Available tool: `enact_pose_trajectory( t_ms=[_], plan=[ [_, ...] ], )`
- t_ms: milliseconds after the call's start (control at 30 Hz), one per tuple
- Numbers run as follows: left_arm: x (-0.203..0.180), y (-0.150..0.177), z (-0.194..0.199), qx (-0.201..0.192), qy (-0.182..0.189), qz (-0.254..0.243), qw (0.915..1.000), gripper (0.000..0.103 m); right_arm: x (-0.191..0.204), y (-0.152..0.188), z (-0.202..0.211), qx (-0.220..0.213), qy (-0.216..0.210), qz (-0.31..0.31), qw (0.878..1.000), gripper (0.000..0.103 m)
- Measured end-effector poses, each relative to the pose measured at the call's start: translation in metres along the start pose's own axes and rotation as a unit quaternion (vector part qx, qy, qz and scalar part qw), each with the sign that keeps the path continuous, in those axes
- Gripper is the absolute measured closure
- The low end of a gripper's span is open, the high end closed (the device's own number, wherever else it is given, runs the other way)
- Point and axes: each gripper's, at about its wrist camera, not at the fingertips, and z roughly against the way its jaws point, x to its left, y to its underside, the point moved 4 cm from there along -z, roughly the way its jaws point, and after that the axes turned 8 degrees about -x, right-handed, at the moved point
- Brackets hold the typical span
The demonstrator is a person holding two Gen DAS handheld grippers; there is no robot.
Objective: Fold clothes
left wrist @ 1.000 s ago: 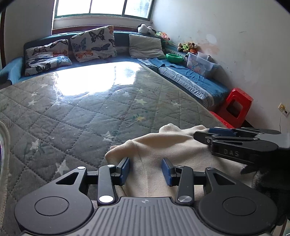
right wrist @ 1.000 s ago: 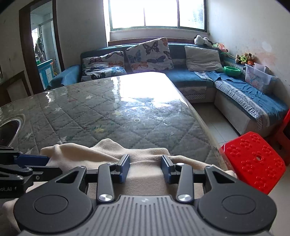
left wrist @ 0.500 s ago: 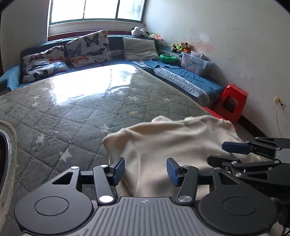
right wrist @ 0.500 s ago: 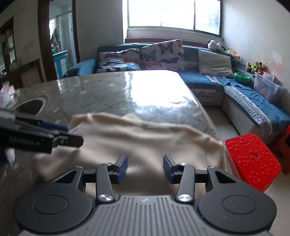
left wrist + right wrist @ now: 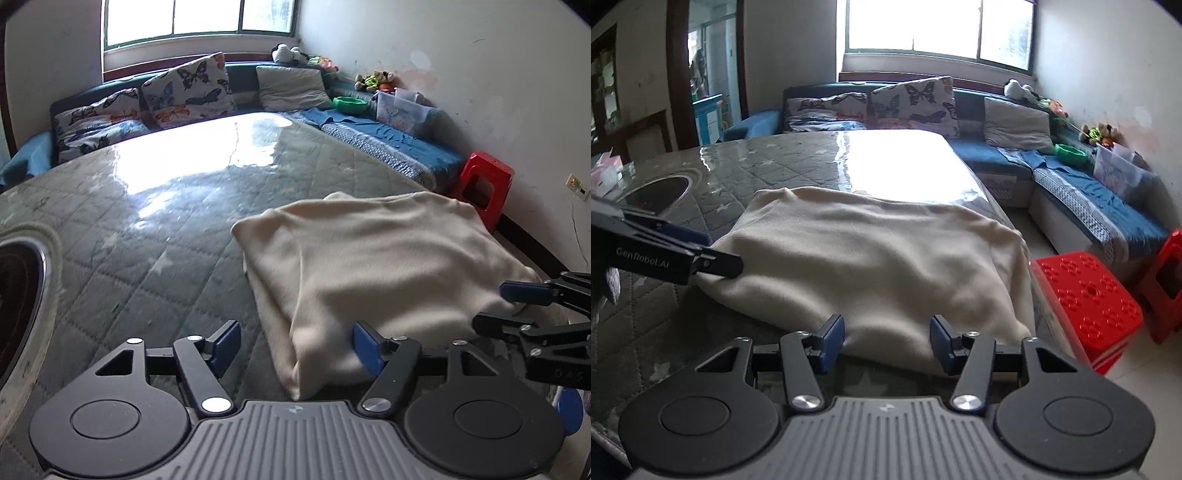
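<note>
A cream garment lies folded in a thick flat stack on the quilted grey table, near its right edge; it also shows in the right wrist view. My left gripper is open, its jaws wide apart at the garment's near left corner, with nothing between the pads. My right gripper is open at the garment's near edge, holding nothing. The right gripper also shows from the side in the left wrist view, and the left gripper in the right wrist view, touching the cloth's left corner.
A round metal-rimmed hole is set in the table at the left. Red plastic stools stand on the floor beside the table's right edge. A blue sofa with butterfly pillows, a bowl and a plastic box runs along the walls.
Both grippers have pulled back toward the near edge and opened wider. The garment, held up earlier, now lies flat and folded on the table, released.
</note>
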Motion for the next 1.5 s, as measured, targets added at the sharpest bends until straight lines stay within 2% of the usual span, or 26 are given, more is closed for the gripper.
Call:
enact_pose_trajectory(
  t_ms=[67,167,233,300,433,467,500,667,1067,1500],
  plan=[
    [0.002,0.003,0.004,0.003,-0.006,0.004,1.0000,0.027,-0.001,0.001,0.004,-0.004,0.005,-0.015,1.000,0.043],
    [0.002,0.006,0.011,0.001,-0.008,0.006,0.9999,0.020,-0.003,0.003,0.010,-0.010,0.012,-0.039,0.999,0.030],
    [0.001,0.007,0.015,0.000,-0.012,0.003,0.9999,0.017,-0.003,0.004,0.014,-0.014,0.016,-0.048,0.999,0.029],
    [0.000,0.009,0.019,-0.002,-0.013,0.000,0.9999,0.013,-0.004,0.004,0.017,-0.018,0.023,-0.054,0.998,0.019],
    [-0.003,0.012,0.025,-0.005,-0.010,-0.001,0.9999,0.004,-0.002,0.005,0.023,-0.024,0.029,-0.071,0.997,0.016],
    [-0.004,0.013,0.026,-0.004,-0.010,-0.002,0.9999,0.001,-0.001,0.006,0.024,-0.025,0.031,-0.072,0.997,0.011],
    [-0.005,0.014,0.027,-0.003,-0.010,-0.003,0.9999,0.000,0.000,0.006,0.025,-0.026,0.032,-0.073,0.996,0.007],
    [-0.008,0.017,0.034,-0.006,-0.005,-0.008,0.9999,0.000,0.008,0.007,0.031,-0.032,0.043,-0.070,0.996,0.000],
    [-0.009,0.027,0.050,-0.012,-0.002,-0.011,0.9999,0.000,0.020,0.011,0.038,-0.034,0.073,-0.068,0.994,0.000],
    [-0.008,0.033,0.062,-0.021,-0.001,-0.012,0.9997,0.000,0.024,0.028,0.045,-0.020,0.103,-0.100,0.989,0.000]
  ],
)
